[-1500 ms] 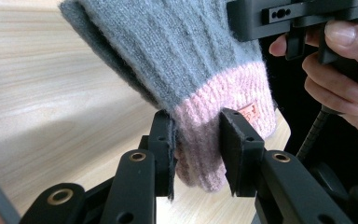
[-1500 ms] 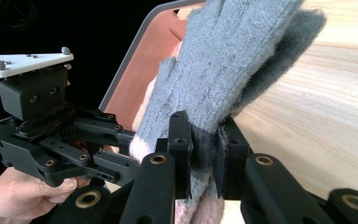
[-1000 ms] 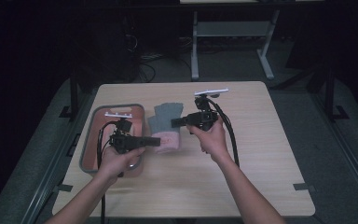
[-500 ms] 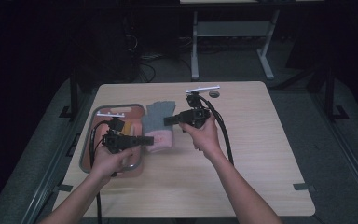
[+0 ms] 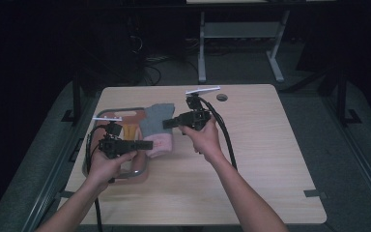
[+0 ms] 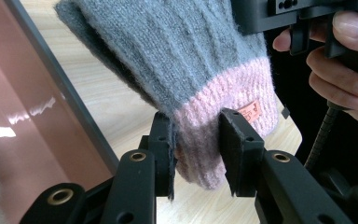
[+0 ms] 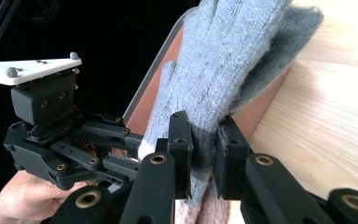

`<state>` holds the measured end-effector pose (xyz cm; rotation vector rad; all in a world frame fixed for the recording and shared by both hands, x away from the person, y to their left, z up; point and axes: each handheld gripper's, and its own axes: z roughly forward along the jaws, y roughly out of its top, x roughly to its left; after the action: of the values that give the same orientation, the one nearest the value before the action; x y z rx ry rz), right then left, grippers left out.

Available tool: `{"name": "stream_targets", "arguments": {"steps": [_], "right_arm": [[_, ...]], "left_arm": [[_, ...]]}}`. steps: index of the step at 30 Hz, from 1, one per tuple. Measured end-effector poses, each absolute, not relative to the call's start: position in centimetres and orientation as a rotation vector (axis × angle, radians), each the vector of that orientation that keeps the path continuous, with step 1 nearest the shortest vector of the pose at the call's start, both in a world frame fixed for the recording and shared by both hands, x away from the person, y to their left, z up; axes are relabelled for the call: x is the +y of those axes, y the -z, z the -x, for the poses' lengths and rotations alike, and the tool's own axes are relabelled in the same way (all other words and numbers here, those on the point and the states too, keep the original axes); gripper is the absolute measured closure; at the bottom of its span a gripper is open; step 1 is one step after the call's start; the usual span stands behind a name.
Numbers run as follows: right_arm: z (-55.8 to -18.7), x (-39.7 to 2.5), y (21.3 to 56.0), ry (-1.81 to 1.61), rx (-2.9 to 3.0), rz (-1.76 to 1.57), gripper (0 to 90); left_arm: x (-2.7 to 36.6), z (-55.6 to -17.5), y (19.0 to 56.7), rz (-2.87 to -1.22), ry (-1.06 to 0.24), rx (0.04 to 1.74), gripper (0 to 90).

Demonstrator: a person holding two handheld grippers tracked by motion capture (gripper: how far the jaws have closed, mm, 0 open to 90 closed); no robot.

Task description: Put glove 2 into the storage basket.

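Two grippers hold a knitted glove [image 5: 157, 126] above a tray [image 5: 137, 175].
Left gripper [image 6: 196, 140] pinches its pink cuff, right gripper [image 7: 204, 144] its grey body; lifted since a second ago.

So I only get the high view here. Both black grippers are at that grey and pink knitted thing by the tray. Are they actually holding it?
Observer: Yes. The left gripper has its jaws on either side of the pink ribbed cuff of the grey knitted glove.
Operator: And the other one?
Observer: The right gripper is clamped on the glove's grey part, with the fingers hanging beyond its jaws.
Operator: Any markings on it?
Observer: A small orange label sits on the pink cuff.
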<state>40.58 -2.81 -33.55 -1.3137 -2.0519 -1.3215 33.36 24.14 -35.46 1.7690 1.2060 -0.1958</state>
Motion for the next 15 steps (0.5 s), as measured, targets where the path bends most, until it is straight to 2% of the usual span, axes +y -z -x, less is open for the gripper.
{"name": "stream_targets", "arguments": {"steps": [15], "right_arm": [[-40.9,-1.6,33.0,1.326,-2.057,1.295,78.6]], "left_arm": [[25.3,-33.3,34.8,-1.767,0.177,1.216,67.3]]}}
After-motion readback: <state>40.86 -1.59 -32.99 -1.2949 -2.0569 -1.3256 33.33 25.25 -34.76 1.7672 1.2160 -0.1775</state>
